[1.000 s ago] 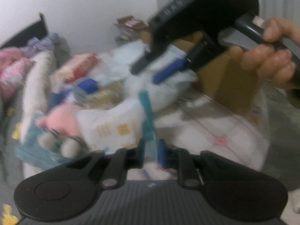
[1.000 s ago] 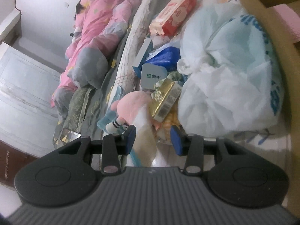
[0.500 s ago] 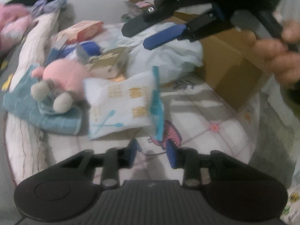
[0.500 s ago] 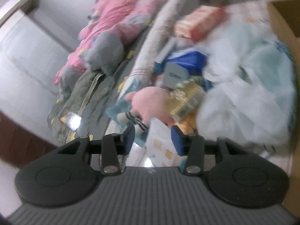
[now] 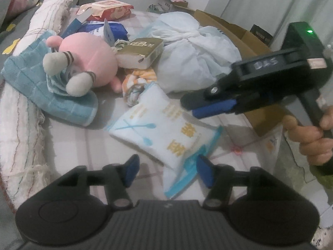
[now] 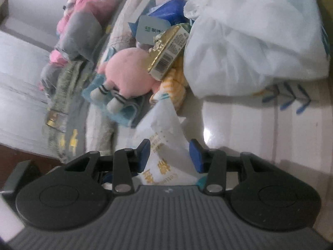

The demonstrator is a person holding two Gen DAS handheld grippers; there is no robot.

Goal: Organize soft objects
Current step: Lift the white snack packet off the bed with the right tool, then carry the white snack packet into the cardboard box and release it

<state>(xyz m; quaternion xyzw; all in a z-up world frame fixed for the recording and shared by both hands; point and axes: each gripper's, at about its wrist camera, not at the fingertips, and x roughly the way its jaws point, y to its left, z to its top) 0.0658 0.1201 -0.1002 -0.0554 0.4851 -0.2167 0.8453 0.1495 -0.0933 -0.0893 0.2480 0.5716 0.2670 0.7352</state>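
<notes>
Since a second ago I have let go of the white soft pack (image 5: 164,125): my left gripper (image 5: 166,169), which then pinched its teal edge, has opened, and the blue fingers (image 5: 131,169) now stand wide apart with the pack's near corner lying between them, untouched as far as I can see. The pack itself has dropped from upright to lying flat on the bed (image 5: 68,143), its teal-printed end toward me.

My right gripper (image 6: 169,155) has come down from high above the heap to just over the same pack (image 6: 164,137). Its fingers (image 6: 143,155) are spread, one on either side of the pack's raised white corner; whether either pad touches the wrapper I cannot tell, as that view is soft. From the left wrist view I see this gripper (image 5: 210,108) held by my right hand (image 5: 312,137), hovering above the pack's far side.

Beyond the pack lie an orange-striped cloth (image 5: 138,81), a pink plush toy (image 5: 87,60) resting on a folded blue towel (image 5: 52,95), a gold-wrapped packet (image 5: 141,51) leaning against the toy, and a knotted white plastic bag (image 5: 193,48). A cardboard box (image 5: 235,31) stands behind the bag, at the bed's right edge.
</notes>
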